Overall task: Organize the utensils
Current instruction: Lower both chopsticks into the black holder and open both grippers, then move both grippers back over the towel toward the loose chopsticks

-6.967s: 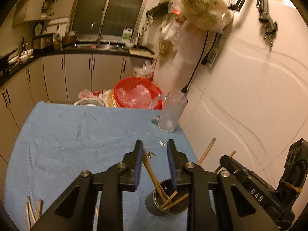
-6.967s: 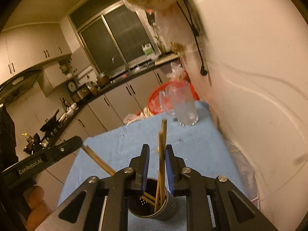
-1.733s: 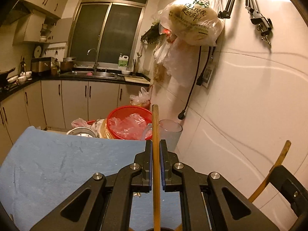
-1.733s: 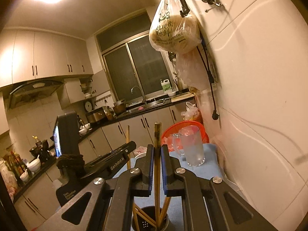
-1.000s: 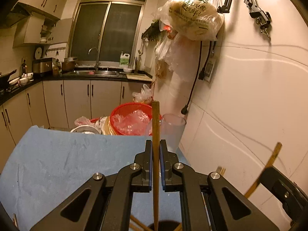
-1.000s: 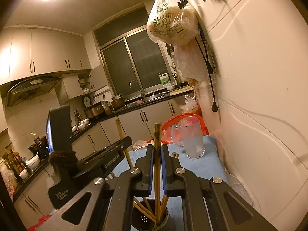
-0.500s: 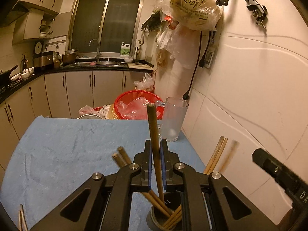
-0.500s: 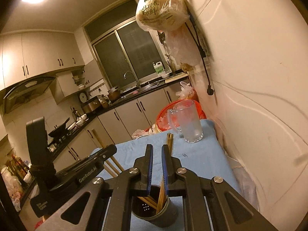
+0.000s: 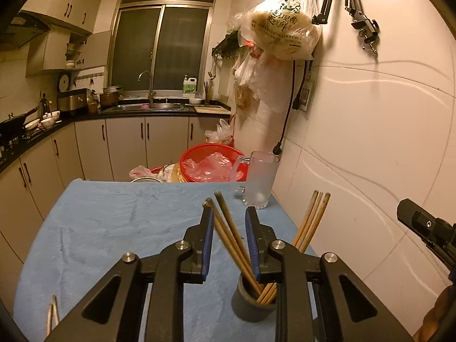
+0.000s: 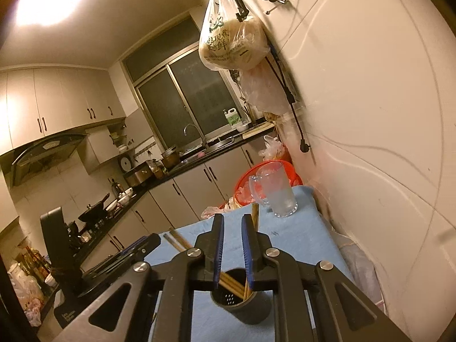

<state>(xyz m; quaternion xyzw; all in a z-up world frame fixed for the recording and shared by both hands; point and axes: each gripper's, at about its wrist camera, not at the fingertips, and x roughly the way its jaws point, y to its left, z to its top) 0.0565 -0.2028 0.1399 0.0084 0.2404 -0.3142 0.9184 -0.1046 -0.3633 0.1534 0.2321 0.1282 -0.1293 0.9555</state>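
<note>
A dark round holder (image 9: 250,303) stands on the blue cloth (image 9: 119,216) with several wooden chopsticks (image 9: 230,233) leaning in it. My left gripper (image 9: 229,219) is open just above the holder, jaws apart on either side of the leaning chopsticks, not gripping them. My right gripper (image 10: 230,228) is open above the same holder (image 10: 242,302), with chopsticks (image 10: 254,213) rising beside its right finger. Two more chopsticks (image 9: 52,313) lie on the cloth at the lower left. The right gripper's body (image 9: 427,230) shows at the left view's right edge.
A frosted glass mug (image 9: 260,182) stands at the cloth's far right corner by the tiled wall. A red basket (image 9: 211,165) with plastic bags sits behind the table. Plastic bags (image 9: 282,34) hang on the wall above. Kitchen cabinets and a sink are farther back.
Both grippers have opened and let go of the chopsticks they held; those chopsticks now lean in the holder. Both grippers have drawn back slightly.
</note>
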